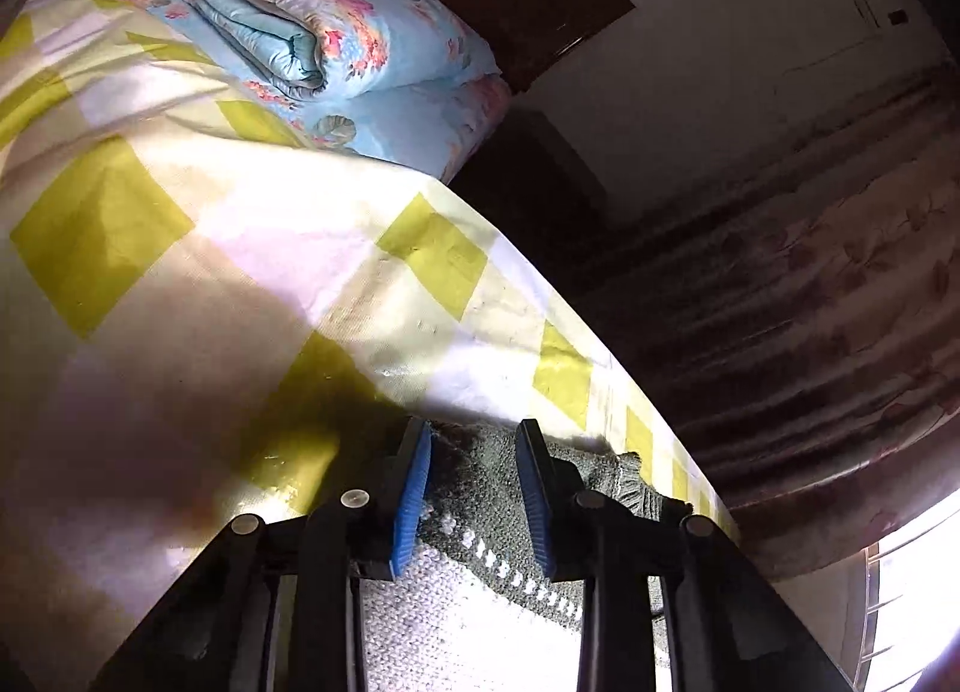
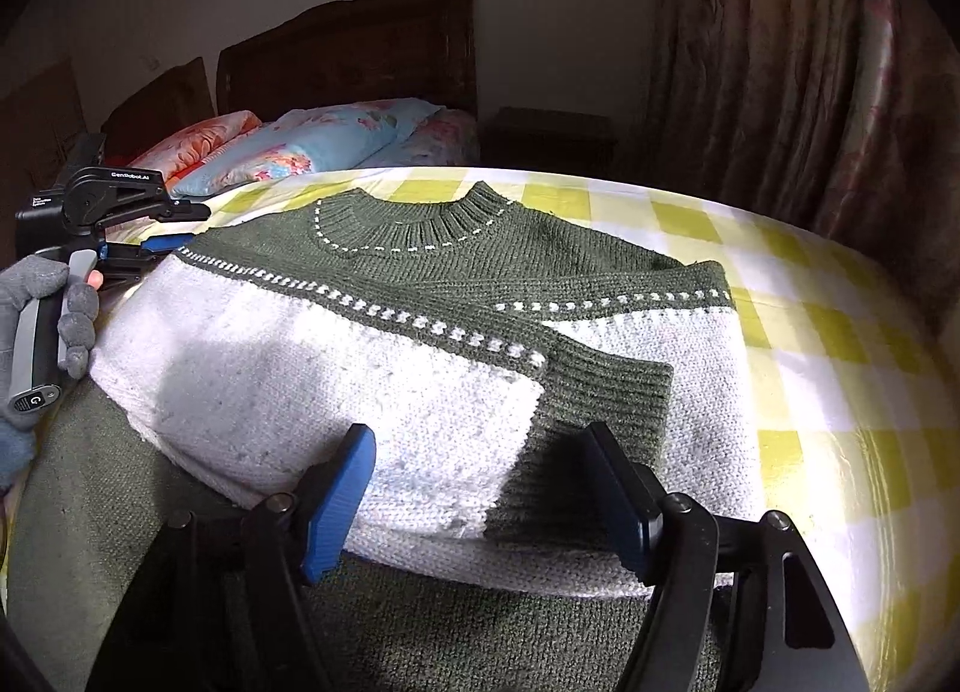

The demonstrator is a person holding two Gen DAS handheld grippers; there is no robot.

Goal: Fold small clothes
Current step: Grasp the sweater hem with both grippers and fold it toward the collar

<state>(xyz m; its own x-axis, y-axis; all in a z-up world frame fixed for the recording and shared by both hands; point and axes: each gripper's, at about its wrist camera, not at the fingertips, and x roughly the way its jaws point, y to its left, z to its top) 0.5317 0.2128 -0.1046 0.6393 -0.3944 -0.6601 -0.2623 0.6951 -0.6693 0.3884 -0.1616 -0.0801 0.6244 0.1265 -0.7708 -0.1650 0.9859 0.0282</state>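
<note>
At the sweater's left edge on the checked bedspread, the left gripper straddled the knit, jaws narrowed but seemingly not yet pinching. The right gripper hovered apart over the folded-in sleeve. Next: grip, then fold across.

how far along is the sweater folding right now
Done: one sleeve already lies folded across the sweater on the bed. In hand: the left gripper straddles the shoulder edge, not visibly pinching; the right gripper hangs open over the front. Left: the other side and the final fold; the lower part still lies flat.
</note>
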